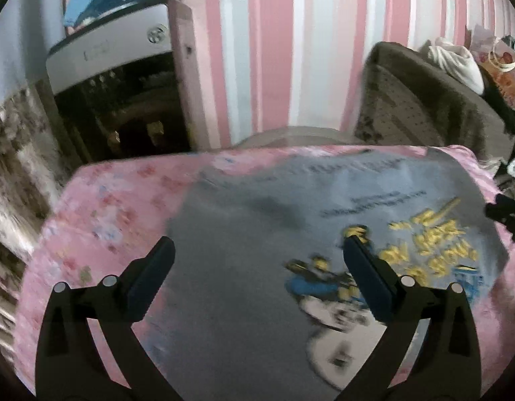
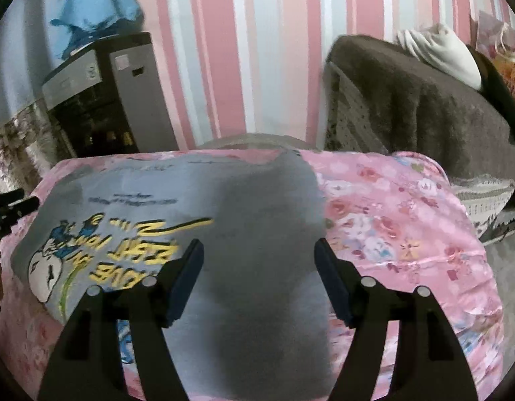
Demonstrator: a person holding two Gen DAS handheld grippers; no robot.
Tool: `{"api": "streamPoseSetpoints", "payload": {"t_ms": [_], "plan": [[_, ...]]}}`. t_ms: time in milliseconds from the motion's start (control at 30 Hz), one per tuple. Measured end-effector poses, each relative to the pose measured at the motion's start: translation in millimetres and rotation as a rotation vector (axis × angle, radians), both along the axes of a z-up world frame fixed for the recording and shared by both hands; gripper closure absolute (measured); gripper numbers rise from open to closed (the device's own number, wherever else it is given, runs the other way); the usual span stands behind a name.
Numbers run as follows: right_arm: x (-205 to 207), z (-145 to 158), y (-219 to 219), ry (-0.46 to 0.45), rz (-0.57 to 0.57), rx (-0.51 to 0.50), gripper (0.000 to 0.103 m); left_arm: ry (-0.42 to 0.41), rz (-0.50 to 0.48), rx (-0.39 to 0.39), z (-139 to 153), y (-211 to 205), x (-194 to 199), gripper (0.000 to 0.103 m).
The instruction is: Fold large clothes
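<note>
A grey T-shirt [image 1: 244,267] is lying flat on a surface that is wearing a pink floral cover [image 1: 100,220]; whether a bed or a tabletop is underneath cannot be told. The shirt's print, a cartoon figure with yellow lettering [image 2: 130,260], is facing up.

The left tongs [image 1: 257,284] are hovering over the shirt with their jaws standing wide and nothing between the dark blue pads [image 1: 371,284]. In the left wrist view the print is sitting under and beyond the right-hand pad, and bare grey cloth is filling the gap between the jaws.

The right tongs [image 2: 259,280] are hanging over the plain grey part of the shirt, jaws also apart though less widely, gripping nothing. In the right wrist view the shirt's right edge is running just beside the right-hand finger [image 2: 334,287], with the pink cover spreading out beyond it.

Each wrist view is catching the tip of the other tongs at its edge.

Behind, a pink-and-white striped wall [image 2: 257,50] is rising. A grey appliance [image 2: 100,100] with blue cloth [image 2: 97,6] piled on top is standing at the left, and a brown blanket-covered seat [image 2: 417,110] is sitting at the right.
</note>
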State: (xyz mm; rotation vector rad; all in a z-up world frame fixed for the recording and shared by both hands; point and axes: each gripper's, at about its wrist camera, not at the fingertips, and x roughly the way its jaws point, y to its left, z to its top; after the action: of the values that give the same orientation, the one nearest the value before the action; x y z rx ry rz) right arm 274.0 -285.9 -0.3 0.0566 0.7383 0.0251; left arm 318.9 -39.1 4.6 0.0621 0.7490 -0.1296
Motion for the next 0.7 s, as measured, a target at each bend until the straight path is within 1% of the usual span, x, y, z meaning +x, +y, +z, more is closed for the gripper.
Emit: {"api": "streamPoseSetpoints", "payload": {"t_ms": [67,167,200,233,267,300,367,500,633,700], "plan": [[-0.6,-5.4,12.7,0.027,0.031,-0.034,0.034,0.019,-0.010,0.005,-6.7,-7.6,-5.3,0.003],[-2.1,-19.8,20.4,0.084,0.047,-0.098,0.034,0.057,-0.003,0.057,-26.2,-8.6,-9.3,0.003],[-2.0,-26.1,19.0,0.098,0.047,-0.105,0.034,0.086,0.009,0.078,-36.3,-5.4,-8.4,0.003],[-2.5,-31.8,17.1,0.104,0.052,-0.096,0.034,0.123,0.024,0.080,-48.8,1.3,-5.7,0.003],[-2.7,-35.3,15.9,0.106,0.057,-0.090,0.034,0.144,0.018,0.047,-57.8,8.5,-4.3,0.003],[-3.0,-38.0,15.0,0.103,0.060,-0.085,0.033,0.142,0.007,0.007,-63.5,15.5,-5.5,0.003],[-2.8,-41.3,11.9,0.097,0.055,-0.070,0.031,0.126,-0.002,0.020,-64.4,15.6,-7.8,0.003],[-2.2,-41.1,10.3,0.104,0.056,-0.055,0.029,0.137,0.014,0.028,-62.7,12.7,-7.7,0.003],[-3.8,-41.4,9.4,0.089,0.051,-0.050,0.027,0.133,0.028,0.030,-59.0,10.8,-9.7,0.003],[-7.8,-40.6,10.3,0.088,0.036,-0.055,0.015,0.130,0.039,0.031,-56.4,9.8,-11.4,0.003]]}}
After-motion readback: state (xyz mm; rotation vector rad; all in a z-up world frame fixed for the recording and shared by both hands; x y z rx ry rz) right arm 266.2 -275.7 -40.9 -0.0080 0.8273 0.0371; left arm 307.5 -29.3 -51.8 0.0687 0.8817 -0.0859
